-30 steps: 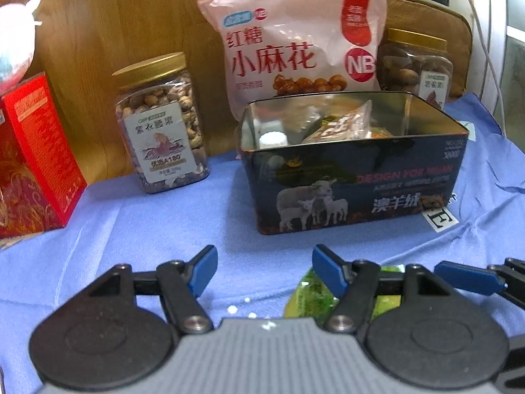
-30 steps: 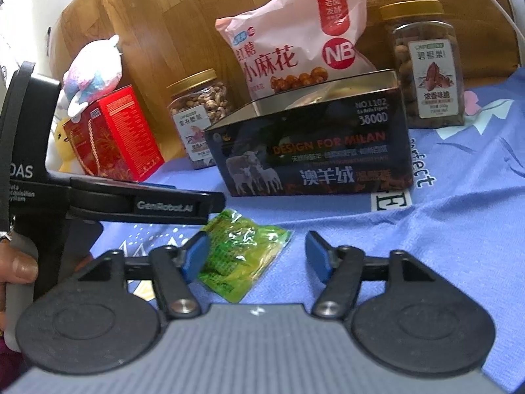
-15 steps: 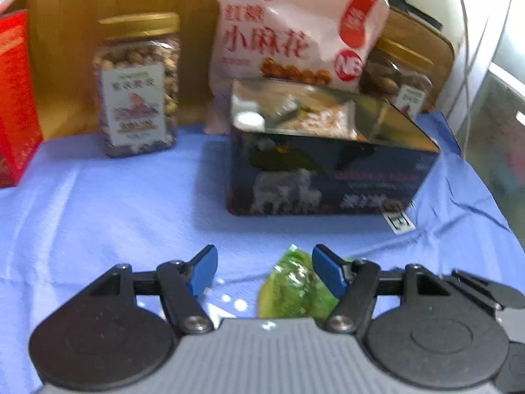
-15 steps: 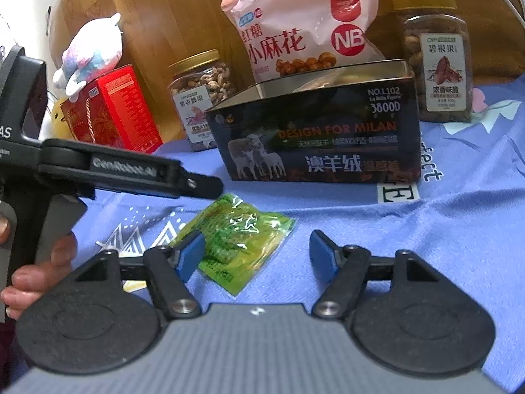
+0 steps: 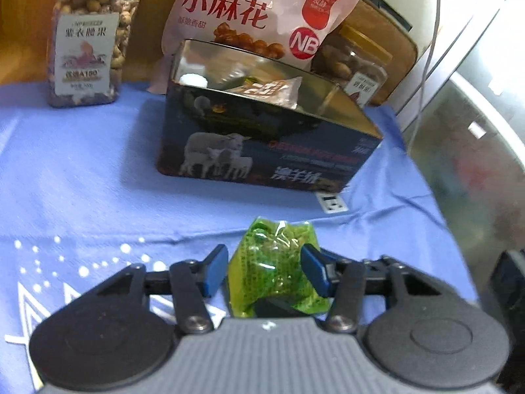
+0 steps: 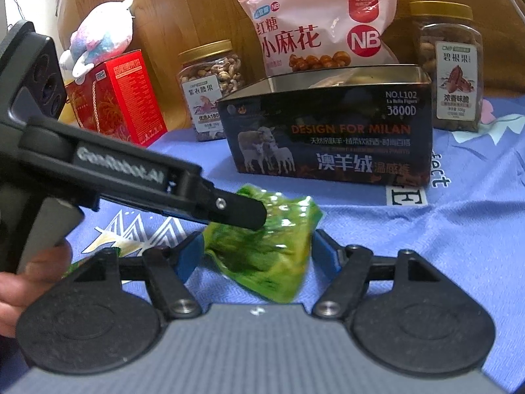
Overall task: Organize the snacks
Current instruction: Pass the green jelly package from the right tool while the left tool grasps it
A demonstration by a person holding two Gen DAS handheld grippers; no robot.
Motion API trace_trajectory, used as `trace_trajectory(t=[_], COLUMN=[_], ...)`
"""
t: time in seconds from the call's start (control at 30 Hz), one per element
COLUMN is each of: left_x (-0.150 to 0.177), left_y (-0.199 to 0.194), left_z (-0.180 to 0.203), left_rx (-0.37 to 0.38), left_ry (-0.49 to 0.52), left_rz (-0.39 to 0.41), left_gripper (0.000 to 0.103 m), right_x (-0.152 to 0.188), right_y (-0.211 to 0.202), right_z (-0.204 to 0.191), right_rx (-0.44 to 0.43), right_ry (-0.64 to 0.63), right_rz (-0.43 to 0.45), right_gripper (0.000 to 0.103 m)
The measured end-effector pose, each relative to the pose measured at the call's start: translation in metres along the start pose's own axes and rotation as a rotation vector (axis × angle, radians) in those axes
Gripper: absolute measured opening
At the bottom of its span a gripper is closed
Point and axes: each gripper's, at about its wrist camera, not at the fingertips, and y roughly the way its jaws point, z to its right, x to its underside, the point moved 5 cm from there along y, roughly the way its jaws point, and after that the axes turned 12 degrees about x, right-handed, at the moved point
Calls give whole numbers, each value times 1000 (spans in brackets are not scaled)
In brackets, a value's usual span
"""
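Observation:
A green see-through snack packet [image 5: 275, 272] lies on the blue cloth in front of the open dark tin [image 5: 262, 161]. My left gripper [image 5: 264, 269] points down at it and its jaws are closing, with the packet crumpled between the blue pads. In the right wrist view, the left gripper's black finger [image 6: 242, 211] presses into the packet [image 6: 275, 256], which is bunched and tilted up. My right gripper [image 6: 257, 254] stands open just short of the packet and does not touch it. The tin [image 6: 328, 138] holds several wrapped snacks.
Behind the tin stand a pink snack bag [image 6: 315, 23], a nut jar [image 6: 210, 88] to its left and another jar [image 6: 456, 65] to its right. A red box [image 6: 118, 98] with a plush toy [image 6: 101, 39] sits far left. The blue cloth [image 5: 82, 180] ends at the right.
My left gripper tipped down over the green packet and its jaws narrowed onto it. The packet went from flat to bunched and raised. The right gripper barely moved.

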Motion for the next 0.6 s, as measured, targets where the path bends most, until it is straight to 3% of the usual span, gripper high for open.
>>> trace_trajectory(t=[0.17,0.4,0.6], left_x=[-4,1,-3], left_y=[-4,6,-5], left_z=[5,2,9], left_rx=[25,-18,-6], left_ry=[-5,4,15], left_rz=[27,7,34], left_gripper=[48,48,47], right_x=[0,1,-1], right_y=[0,-2,-11], right_z=[0,-5,-3], right_rx=[-1,-15,-24], right_ry=[-2,-32,-18], right_rz=[2,9,67], right_gripper=[75,54,48])
